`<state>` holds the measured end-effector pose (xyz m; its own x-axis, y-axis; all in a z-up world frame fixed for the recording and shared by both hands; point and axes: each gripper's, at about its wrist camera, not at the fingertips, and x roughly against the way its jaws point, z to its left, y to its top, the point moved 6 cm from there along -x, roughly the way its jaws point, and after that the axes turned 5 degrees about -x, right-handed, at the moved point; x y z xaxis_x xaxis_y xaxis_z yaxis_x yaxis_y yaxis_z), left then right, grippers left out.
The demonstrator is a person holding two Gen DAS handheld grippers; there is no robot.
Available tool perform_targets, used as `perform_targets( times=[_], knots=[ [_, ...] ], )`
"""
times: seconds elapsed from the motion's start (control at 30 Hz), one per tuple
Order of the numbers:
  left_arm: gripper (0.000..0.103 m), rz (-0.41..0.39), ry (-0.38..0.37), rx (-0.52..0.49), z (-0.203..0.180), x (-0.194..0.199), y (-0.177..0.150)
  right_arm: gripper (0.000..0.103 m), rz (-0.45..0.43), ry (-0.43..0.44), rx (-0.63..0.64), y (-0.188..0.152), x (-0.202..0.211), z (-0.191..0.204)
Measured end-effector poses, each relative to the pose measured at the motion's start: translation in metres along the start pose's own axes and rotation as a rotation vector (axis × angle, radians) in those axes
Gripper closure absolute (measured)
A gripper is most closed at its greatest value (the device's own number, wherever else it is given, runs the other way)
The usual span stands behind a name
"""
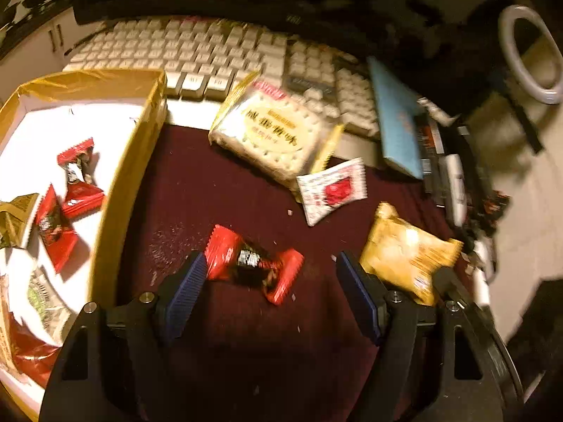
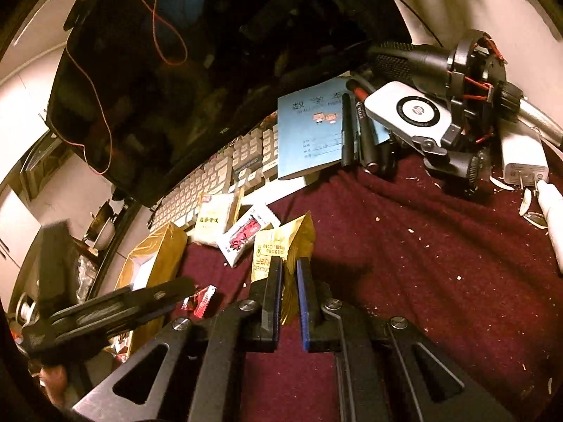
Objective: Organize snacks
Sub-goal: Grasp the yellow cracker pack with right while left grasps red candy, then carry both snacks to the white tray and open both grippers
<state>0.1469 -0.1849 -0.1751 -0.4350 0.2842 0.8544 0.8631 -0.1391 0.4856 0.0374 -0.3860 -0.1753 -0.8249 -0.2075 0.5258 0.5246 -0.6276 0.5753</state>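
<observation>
My left gripper [image 1: 271,263] is open and points down at the maroon cloth. A red candy [image 1: 253,267] lies between its fingers, close to the left pad and not squeezed. To the left stands a white box with a yellow taped rim [image 1: 140,161] that holds several wrapped snacks. My right gripper [image 2: 289,263] is shut on a gold snack packet [image 2: 281,246] and holds it upright; the same gold packet [image 1: 408,253] shows just right of my left gripper's right finger. A cracker pack [image 1: 271,130] and a white-and-red sachet [image 1: 332,190] lie farther back.
A white keyboard [image 1: 211,52] and a dark monitor [image 2: 176,70] stand behind the snacks. A blue notebook [image 2: 309,133], pens [image 2: 366,140], a white charger [image 2: 524,161] and a microphone [image 2: 440,59] crowd the right side. Crumbs dot the cloth [image 2: 422,246].
</observation>
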Motion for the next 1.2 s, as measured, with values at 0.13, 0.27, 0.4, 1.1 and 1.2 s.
perform_targets(
  times=[0.13, 0.27, 0.4, 1.1, 1.2],
  knots=[
    [0.052, -0.037, 0.145, -0.026, 0.001, -0.008, -0.003, 0.095, -0.002, 0.003, 0.007, 0.000, 0.000, 0.002],
    [0.077, -0.092, 0.196, -0.090, 0.005, 0.000, -0.020, 0.095, 0.002, 0.004, 0.015, 0.000, -0.001, 0.003],
    [0.091, -0.103, 0.112, -0.077, 0.016, 0.009, -0.029, 0.095, 0.003, 0.005, 0.032, 0.001, -0.003, 0.005],
    [0.091, -0.320, -0.138, 0.046, 0.053, 0.137, -0.065, 0.097, 0.012, 0.128, 0.177, -0.014, 0.016, 0.061],
    [0.091, -0.354, -0.106, 0.100, 0.084, 0.145, -0.063, 0.097, 0.028, 0.187, 0.209, -0.019, 0.021, 0.093]
  ],
)
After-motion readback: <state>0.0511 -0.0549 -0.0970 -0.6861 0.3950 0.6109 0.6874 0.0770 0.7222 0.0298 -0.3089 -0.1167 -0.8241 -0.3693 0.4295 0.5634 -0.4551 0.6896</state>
